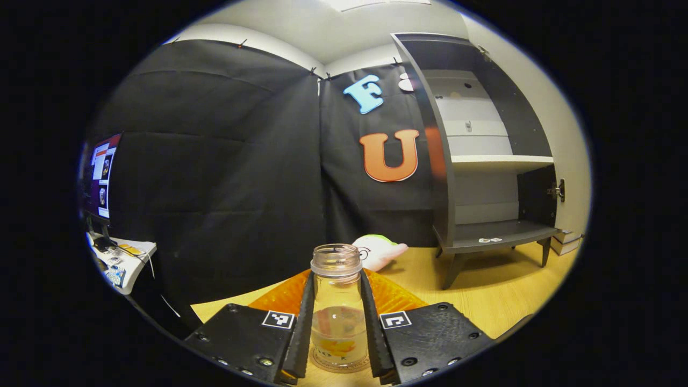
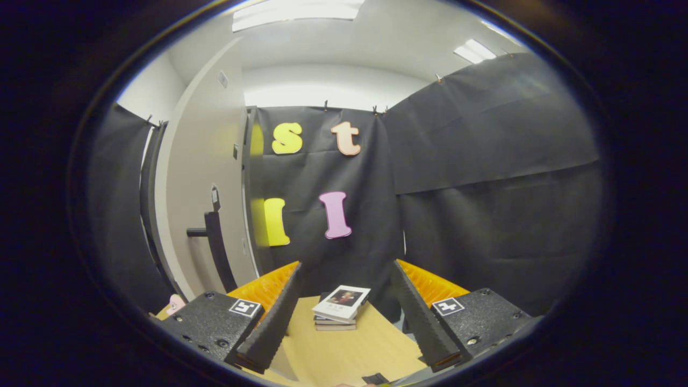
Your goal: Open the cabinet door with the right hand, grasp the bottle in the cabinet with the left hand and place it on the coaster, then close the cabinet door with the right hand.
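Note:
A clear, capless bottle [image 1: 337, 301] with a little liquid stands upright on the wooden table [image 1: 484, 290]. My left gripper [image 1: 337, 274] is shut on it, one finger on each side. A round coaster [image 1: 321, 366] edge peeks out under its base. The dark cabinet [image 1: 486, 236] stands at the right with its pale door [image 1: 564, 123] swung open and its shelves bare. In the right gripper view my right gripper [image 2: 345, 265] is open and holds nothing. The open door [image 2: 199, 177] with its dark handle [image 2: 215, 244] lies to its left, apart from the fingers.
A pink and white soft toy [image 1: 379, 251] lies behind the bottle near the cabinet's foot. A small stack of books [image 2: 341, 307] sits on the table ahead of the right gripper. A monitor [image 1: 102, 174] and a cluttered side desk [image 1: 121, 260] are far left.

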Action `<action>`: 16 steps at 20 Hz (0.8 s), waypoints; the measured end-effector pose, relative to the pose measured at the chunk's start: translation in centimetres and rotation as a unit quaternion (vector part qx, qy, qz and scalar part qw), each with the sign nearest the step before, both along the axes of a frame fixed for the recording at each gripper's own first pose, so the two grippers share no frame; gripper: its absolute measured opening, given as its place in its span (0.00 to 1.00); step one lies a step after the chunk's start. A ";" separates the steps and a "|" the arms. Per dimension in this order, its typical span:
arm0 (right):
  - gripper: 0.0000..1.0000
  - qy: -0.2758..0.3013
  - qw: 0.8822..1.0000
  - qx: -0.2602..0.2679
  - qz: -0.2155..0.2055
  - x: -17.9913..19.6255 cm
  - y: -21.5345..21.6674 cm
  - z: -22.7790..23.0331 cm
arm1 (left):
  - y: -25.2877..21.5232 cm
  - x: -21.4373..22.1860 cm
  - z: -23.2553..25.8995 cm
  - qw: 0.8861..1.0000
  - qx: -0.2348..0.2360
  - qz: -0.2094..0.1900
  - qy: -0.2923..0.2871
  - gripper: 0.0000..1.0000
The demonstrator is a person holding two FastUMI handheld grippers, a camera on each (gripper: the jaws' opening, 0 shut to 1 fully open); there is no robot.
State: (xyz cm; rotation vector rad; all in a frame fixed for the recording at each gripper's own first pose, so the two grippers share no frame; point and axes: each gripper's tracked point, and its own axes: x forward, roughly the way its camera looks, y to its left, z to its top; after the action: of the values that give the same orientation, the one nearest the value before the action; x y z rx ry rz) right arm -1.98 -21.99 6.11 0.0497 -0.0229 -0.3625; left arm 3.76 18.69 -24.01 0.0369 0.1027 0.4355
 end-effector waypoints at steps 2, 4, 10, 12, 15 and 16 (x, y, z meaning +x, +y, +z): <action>1.00 0.002 1.000 -0.004 -0.002 -0.1 -0.2 -0.1 | -0.1 0.2 0.0 1.000 -0.003 -0.001 -0.001 0.43; 0.98 0.001 1.000 -0.006 -0.003 0.0 -0.3 -0.1 | -0.1 0.1 -0.1 1.000 -0.003 -0.006 0.003 0.43; 0.98 -0.004 1.000 0.004 0.004 0.0 0.1 -0.2 | -0.8 0.3 -0.9 0.999 -0.021 -0.022 0.014 0.58; 0.98 -0.011 1.000 0.010 0.011 0.4 0.4 -0.1 | -0.5 0.0 -0.8 0.999 -0.014 -0.026 0.022 0.75; 1.00 -0.008 1.000 0.016 0.012 0.2 0.6 -0.3 | -0.1 0.1 0.3 0.999 -0.012 -0.025 0.015 0.98; 0.98 -0.010 1.000 0.015 0.013 0.2 0.6 -0.2 | 0.1 0.0 0.8 1.000 -0.014 -0.025 0.010 0.98</action>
State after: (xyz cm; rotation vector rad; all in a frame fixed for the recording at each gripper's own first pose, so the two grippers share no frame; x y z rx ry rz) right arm -1.81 -21.40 5.87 0.0842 -0.0369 -0.3364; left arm 3.80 18.77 -23.19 0.0160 0.1265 0.3840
